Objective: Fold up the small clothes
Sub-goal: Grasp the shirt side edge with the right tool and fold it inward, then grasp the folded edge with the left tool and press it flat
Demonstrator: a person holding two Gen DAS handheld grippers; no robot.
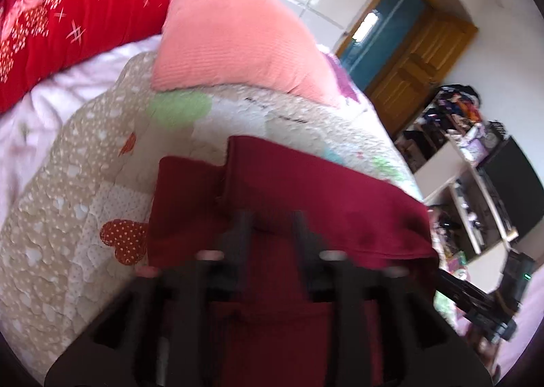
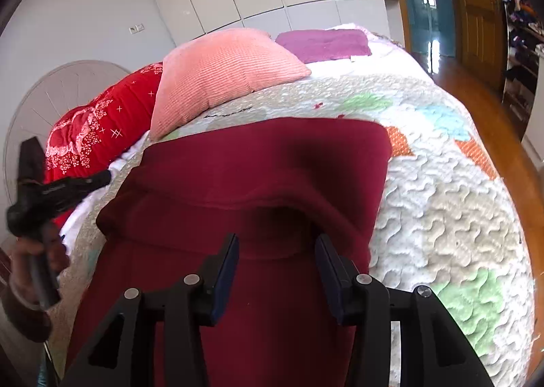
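- On the quilted bed [image 2: 442,217], the dark red garment [image 2: 258,162] lies partly folded toward the near edge, directly ahead of both grippers.
- Left gripper [image 1: 272,227]: fingers apart, nothing grasped, blurred over the cloth.
- Right gripper [image 2: 277,251]: released, jaws straddling a raised fold; judged nearer.

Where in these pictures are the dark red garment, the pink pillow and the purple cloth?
dark red garment [image 2: 265,162]: right wrist view, on its flat upper panel.
pink pillow [image 2: 221,71]: right wrist view, on its ribbed middle.
purple cloth [image 2: 326,42]: right wrist view, on its top face.
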